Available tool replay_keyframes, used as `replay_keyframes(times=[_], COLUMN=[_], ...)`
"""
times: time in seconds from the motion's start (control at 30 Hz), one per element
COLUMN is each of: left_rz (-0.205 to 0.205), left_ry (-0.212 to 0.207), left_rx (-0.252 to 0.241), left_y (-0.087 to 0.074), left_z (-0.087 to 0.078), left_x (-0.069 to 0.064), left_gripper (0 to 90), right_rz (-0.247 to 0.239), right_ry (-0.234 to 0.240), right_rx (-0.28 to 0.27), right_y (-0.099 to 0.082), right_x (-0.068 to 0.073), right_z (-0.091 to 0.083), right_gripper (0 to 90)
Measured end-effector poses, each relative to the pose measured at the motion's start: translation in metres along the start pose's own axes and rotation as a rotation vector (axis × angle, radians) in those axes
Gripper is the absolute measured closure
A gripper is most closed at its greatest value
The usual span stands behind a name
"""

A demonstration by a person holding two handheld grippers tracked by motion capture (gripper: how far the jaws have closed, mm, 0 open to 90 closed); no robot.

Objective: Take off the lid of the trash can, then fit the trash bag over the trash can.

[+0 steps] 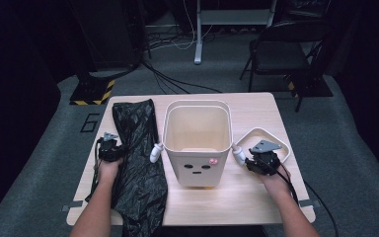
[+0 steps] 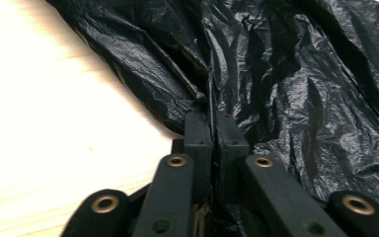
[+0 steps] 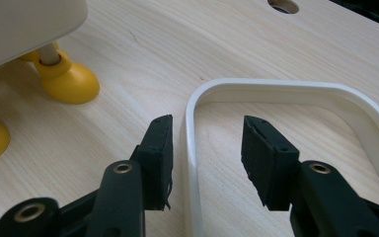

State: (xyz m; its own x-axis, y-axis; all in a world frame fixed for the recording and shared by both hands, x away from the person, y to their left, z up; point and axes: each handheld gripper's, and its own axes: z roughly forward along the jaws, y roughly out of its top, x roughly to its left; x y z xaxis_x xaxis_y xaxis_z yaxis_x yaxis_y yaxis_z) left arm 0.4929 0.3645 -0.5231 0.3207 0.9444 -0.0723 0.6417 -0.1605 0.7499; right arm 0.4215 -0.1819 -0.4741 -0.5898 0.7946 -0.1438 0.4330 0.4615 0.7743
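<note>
A crumpled black plastic bag (image 1: 138, 163) lies lengthwise along the left of the wooden table (image 1: 256, 197). My left gripper (image 1: 116, 150) is at its left edge. In the left gripper view the jaws (image 2: 214, 123) are shut, pinching a fold of the bag (image 2: 286, 89). A cream bin (image 1: 197, 143) with a small face and yellow feet (image 3: 69, 81) stands in the middle. To its right lies a white rounded ring (image 1: 256, 130). My right gripper (image 3: 207, 123) is open, and the ring's rim (image 3: 276, 89) runs between its fingers untouched.
Small white arm-like knobs (image 1: 155, 152) stick out from both sides of the bin. A round hole (image 3: 284, 5) is cut in the tabletop beyond the ring. Past the table are a dark folding chair (image 1: 281, 49), a white desk leg (image 1: 198, 44) and floor cables.
</note>
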Motion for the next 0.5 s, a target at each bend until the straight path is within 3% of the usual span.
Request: replay_keyframes(times=[0.13, 0.2, 0.3, 0.4, 0.5], left_rz=[-0.010, -0.026, -0.012, 0.008, 0.012], left_ry=[-0.022, -0.043, -0.054, -0.089, -0.108], left_rx=[0.027, 0.018, 0.004, 0.040, 0.016], left_y=[0.003, 0.007, 0.014, 0.023, 0.026], left_z=[-0.001, -0.004, -0.010, -0.014, -0.019], left_x=[0.000, 0.001, -0.001, -0.002, -0.003], left_gripper=[88.1, 88.3, 88.2, 88.2, 88.2], right_rz=[0.002, 0.006, 0.004, 0.016, 0.014], right_ry=[-0.003, -0.007, -0.011, -0.010, -0.009], right_rx=[-0.004, -0.011, -0.014, -0.017, -0.009], right_y=[-0.001, -0.001, -0.002, -0.002, -0.002], right_x=[-0.001, -0.001, -0.002, -0.003, -0.004], right_z=[-0.002, -0.004, -0.006, -0.006, -0.004], right_gripper=[54.8, 54.8, 54.8, 54.8, 54.8])
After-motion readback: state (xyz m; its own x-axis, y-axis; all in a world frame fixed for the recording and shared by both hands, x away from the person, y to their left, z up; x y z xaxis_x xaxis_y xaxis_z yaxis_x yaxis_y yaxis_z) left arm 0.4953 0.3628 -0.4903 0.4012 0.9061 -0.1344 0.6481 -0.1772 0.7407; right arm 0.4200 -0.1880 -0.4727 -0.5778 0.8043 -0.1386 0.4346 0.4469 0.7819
